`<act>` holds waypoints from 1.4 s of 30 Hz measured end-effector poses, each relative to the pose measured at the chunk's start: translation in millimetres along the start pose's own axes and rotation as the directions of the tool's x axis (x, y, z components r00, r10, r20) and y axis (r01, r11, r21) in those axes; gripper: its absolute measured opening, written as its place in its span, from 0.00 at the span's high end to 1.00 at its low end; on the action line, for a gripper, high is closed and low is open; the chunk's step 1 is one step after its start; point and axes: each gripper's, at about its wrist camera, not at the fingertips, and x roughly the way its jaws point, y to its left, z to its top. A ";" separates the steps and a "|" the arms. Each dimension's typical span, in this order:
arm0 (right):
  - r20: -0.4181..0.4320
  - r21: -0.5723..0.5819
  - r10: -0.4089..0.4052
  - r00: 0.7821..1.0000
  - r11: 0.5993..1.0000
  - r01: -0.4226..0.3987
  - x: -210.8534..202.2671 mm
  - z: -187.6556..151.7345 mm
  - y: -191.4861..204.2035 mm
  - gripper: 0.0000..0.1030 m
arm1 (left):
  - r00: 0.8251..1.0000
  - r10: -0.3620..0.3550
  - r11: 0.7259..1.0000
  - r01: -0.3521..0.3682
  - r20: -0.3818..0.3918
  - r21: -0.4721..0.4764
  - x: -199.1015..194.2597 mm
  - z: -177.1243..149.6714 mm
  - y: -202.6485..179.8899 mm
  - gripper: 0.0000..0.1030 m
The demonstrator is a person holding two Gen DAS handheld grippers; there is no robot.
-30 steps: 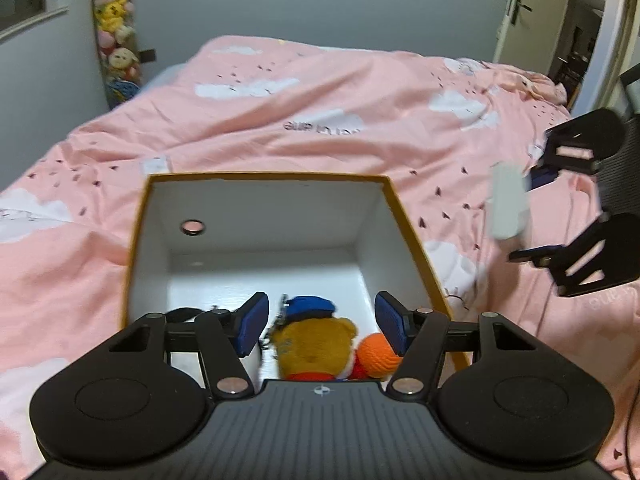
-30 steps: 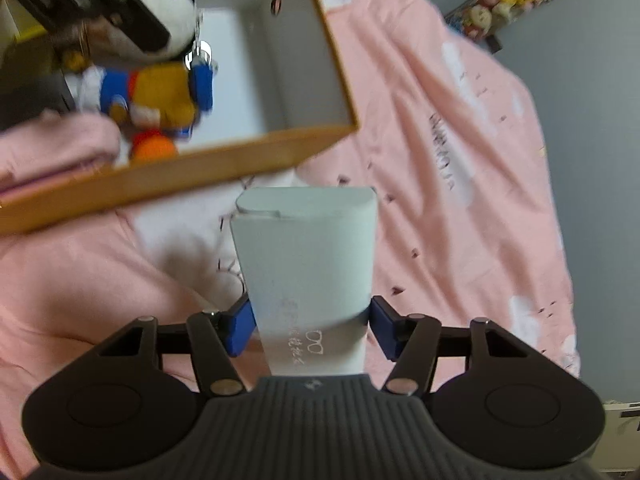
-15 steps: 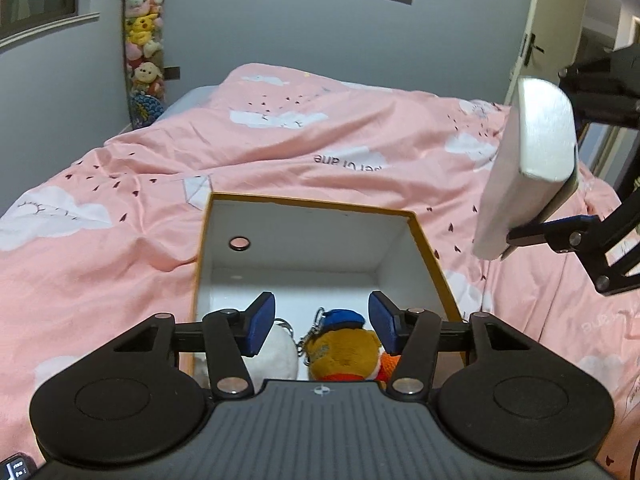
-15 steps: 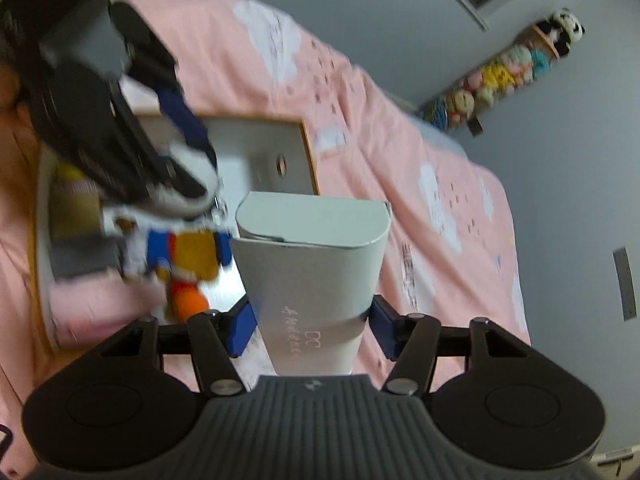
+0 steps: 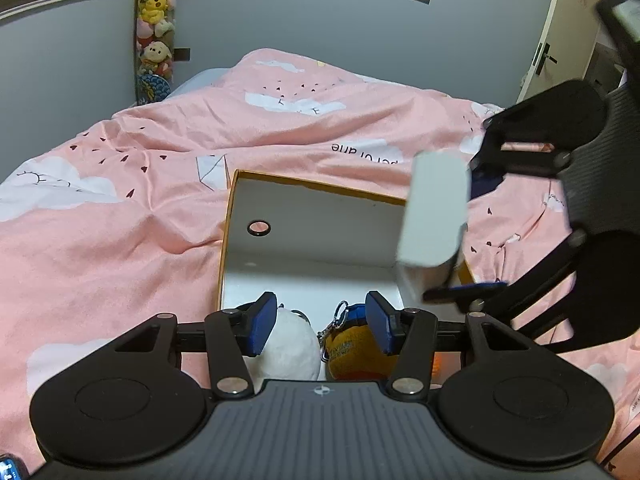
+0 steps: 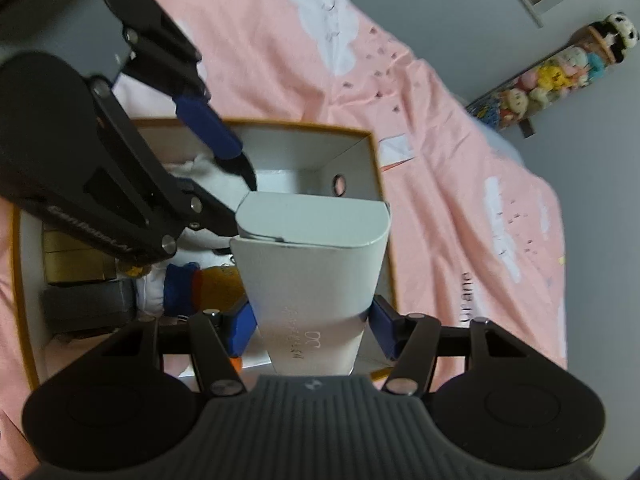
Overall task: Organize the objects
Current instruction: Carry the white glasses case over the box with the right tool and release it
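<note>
Here the white carton [image 6: 316, 280] is gripped at its near end between the closed-in pads of the right gripper [image 6: 312, 330], its long axis running straight out along the fingers, far end poised over the right side of the orange-rimmed box [image 6: 376, 184]. Beyond, the left gripper [image 5: 320, 326] is held parted and empty over the white plush [image 5: 290, 342] and bear [image 5: 356, 350] inside.

— What's in my right claw?
— A smooth, matt grey carton [image 6: 316, 276]. The box [image 5: 240, 216] looks like cardboard, white inside; the duvet [image 5: 120, 216] is soft pink cloth; the white toy [image 5: 288, 340] is fuzzy plush.
</note>
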 end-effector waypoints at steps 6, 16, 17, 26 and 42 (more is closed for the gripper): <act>-0.051 -0.005 -0.010 0.999 1.000 0.009 36.7 -0.2 1.3 0.40 | 1.000 0.007 1.000 -0.008 -0.019 -0.011 11.3 -3.0 3.4 0.42; -0.051 -0.048 -0.041 0.998 0.998 0.039 74.0 -7.3 7.3 0.40 | 0.998 0.026 1.000 -0.027 -0.053 -0.011 29.0 -5.6 1.2 0.42; -0.041 -0.043 -0.037 0.998 0.998 0.035 75.3 -7.3 6.0 0.40 | 0.998 0.026 1.000 -0.027 -0.049 -0.009 29.7 -5.5 1.0 0.42; -0.017 -0.052 -0.044 0.999 0.998 0.043 93.2 -2.5 9.8 0.40 | 0.998 0.046 0.999 -0.045 -0.042 0.015 32.7 -5.9 -3.6 0.42; -0.020 0.007 -0.056 0.998 0.998 0.056 89.8 -5.0 5.8 0.41 | 0.997 0.073 0.997 -0.072 -0.039 0.026 32.0 -7.9 -8.9 0.42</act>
